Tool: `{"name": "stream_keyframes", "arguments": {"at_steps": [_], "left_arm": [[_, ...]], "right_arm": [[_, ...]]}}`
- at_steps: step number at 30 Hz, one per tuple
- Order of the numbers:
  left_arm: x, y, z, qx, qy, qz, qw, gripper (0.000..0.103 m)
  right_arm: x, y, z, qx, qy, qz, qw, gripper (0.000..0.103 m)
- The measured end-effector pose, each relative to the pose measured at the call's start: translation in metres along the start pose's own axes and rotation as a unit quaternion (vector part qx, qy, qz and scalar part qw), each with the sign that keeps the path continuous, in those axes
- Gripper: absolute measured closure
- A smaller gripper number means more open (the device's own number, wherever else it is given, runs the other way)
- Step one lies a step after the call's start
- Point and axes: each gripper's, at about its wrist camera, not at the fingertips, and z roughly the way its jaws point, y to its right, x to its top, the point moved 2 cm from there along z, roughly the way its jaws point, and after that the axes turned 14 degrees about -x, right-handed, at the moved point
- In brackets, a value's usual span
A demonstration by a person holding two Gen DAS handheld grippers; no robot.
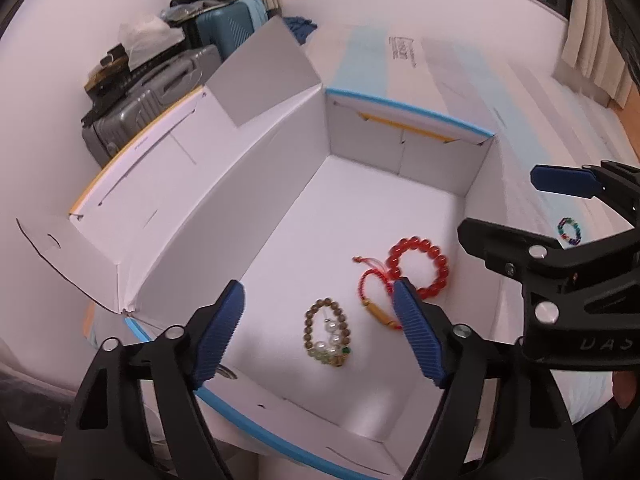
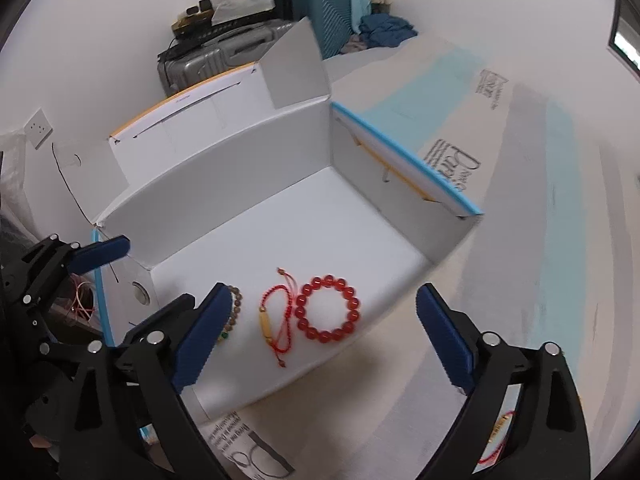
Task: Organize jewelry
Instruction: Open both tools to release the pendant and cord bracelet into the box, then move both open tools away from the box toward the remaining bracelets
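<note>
Left gripper spread over box, suitcases behind

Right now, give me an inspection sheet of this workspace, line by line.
Surface: flattened printed cardboard with pale blue bands, under the box.
Job's things: open white box holding a red bead bracelet, a red cord bracelet with a gold tube, and a brown bead bracelet with pearls; a multicolour bead bracelet lies outside on the cardboard.
Clutter: printed leaflet in front of the box.
Grippers: left gripper open over the box, holding nothing; right gripper open, holding nothing.
Cables: thin loose wires left of the box.
Surroundings: grey suitcase, teal suitcase, curtains, wall socket.
</note>
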Motion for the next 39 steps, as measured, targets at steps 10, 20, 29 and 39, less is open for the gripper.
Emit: {"name": "stream_keyframes", "arguments": {"at_steps": [10,20,29,39], "left_arm": [[0.009,0.055,-0.013,-0.007,0.031,0.029,0.9991,0.008],[0.013,0.121,-0.003,-0.029,0.038,0.057,0.9972,0.006],[0.005,0.184,0.022,-0.061,0.03,0.088,0.9939,0.006],[-0.009,0.25,0.058,-0.104,0.022,0.114,0.9878,0.006]], "right_arm": [[-0.016,0.053,-0.031,-0.014,0.019,0.033,0.999,0.007],[-0.044,0.124,-0.053,-0.036,0.032,0.071,0.996,0.007],[-0.082,0.197,-0.051,-0.072,0.023,0.109,0.991,0.007],[-0.137,0.274,-0.028,-0.107,-0.008,0.152,0.983,0.007]]}}
